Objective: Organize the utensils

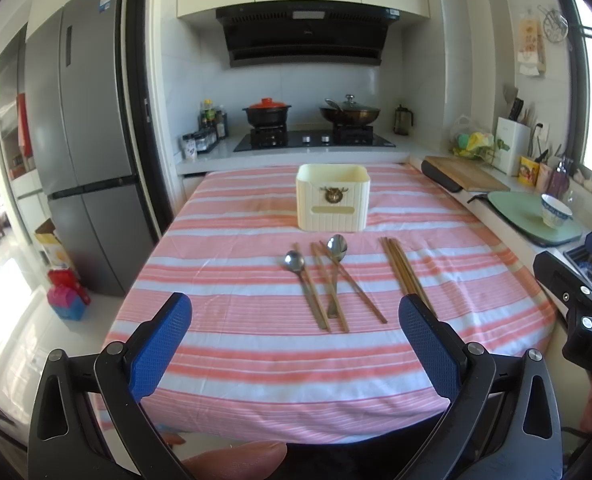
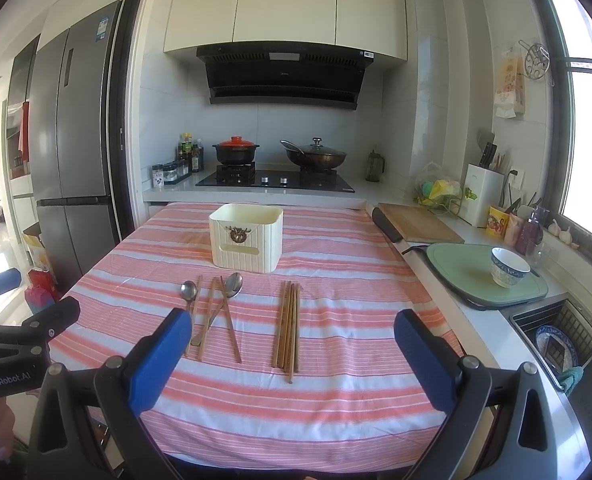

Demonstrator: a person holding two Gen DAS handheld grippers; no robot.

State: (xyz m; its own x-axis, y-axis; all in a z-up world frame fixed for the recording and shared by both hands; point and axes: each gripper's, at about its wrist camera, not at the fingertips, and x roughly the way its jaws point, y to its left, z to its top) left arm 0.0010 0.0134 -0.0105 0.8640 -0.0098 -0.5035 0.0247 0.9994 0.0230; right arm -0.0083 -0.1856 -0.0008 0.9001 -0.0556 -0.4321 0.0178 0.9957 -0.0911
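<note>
Blue-padded left gripper (image 1: 296,308) wide open, right gripper (image 2: 294,326) likewise, both empty

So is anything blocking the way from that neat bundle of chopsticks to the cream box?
Nothing visible does. Only bare striped cloth lies between the chopstick bundle and the cream box; the spoons and loose chopsticks lie off to the left.

Each gripper has black plastic arms with teardrop cut-outs, silver pivot screws and blue textured finger pads (image 1: 161,346). At the right wrist view's lower left, the left gripper's body (image 2: 6,376) bears white "GenRobot.AI" lettering.
</note>
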